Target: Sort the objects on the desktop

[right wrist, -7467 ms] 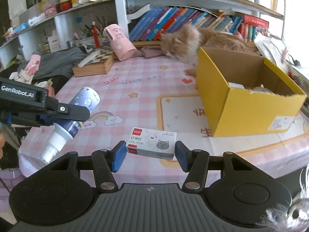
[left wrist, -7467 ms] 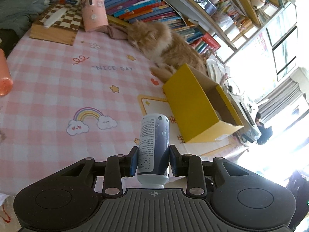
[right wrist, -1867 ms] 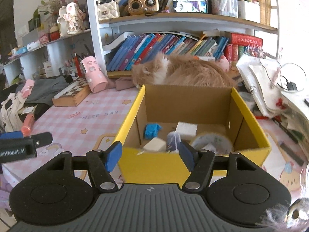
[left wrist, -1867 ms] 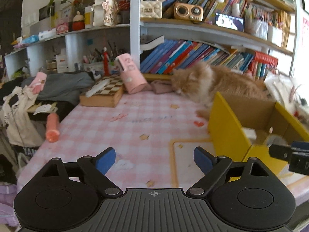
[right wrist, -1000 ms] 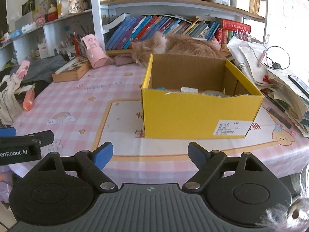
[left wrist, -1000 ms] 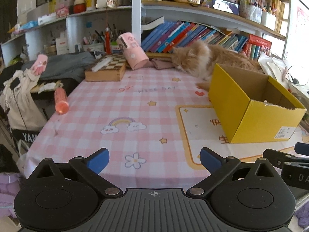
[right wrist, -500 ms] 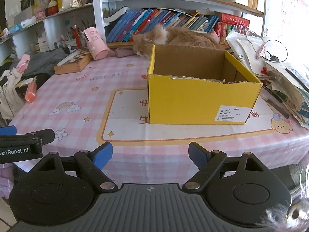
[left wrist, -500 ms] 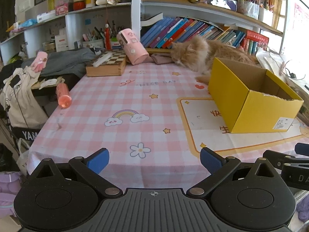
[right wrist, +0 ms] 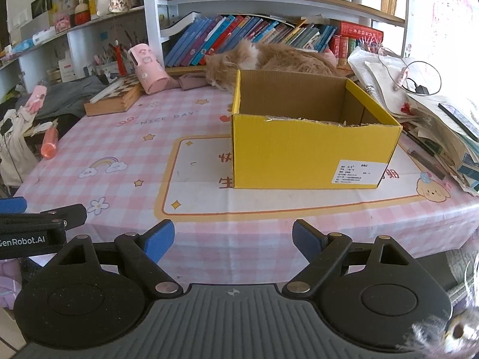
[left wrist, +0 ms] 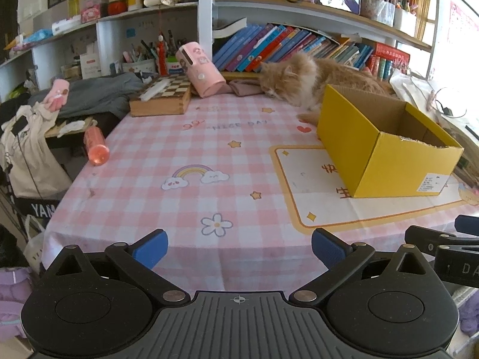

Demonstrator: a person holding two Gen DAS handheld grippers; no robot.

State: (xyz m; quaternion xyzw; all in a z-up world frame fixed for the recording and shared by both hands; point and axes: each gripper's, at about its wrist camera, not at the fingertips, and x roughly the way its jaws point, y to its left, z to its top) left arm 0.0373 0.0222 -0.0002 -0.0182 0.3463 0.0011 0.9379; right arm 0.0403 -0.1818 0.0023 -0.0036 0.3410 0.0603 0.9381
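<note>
Both grippers are held low at the near table edge. The left gripper (left wrist: 238,246) is spread wide, with nothing between its blue pads; the right gripper (right wrist: 233,237) is likewise spread wide and empty. At left, an orange bottle (left wrist: 95,146) is seen lying at the table's left edge. A chessboard box (left wrist: 161,97) and a pink cup (left wrist: 200,73) are set at upper centre. The yellow box (right wrist: 311,137) is placed right of centre on the tablecloth (left wrist: 179,149), with a cat (right wrist: 269,58) behind it. Only the right view shows papers (right wrist: 419,110) beside the box. Bare cloth is left open between grippers and box.
</note>
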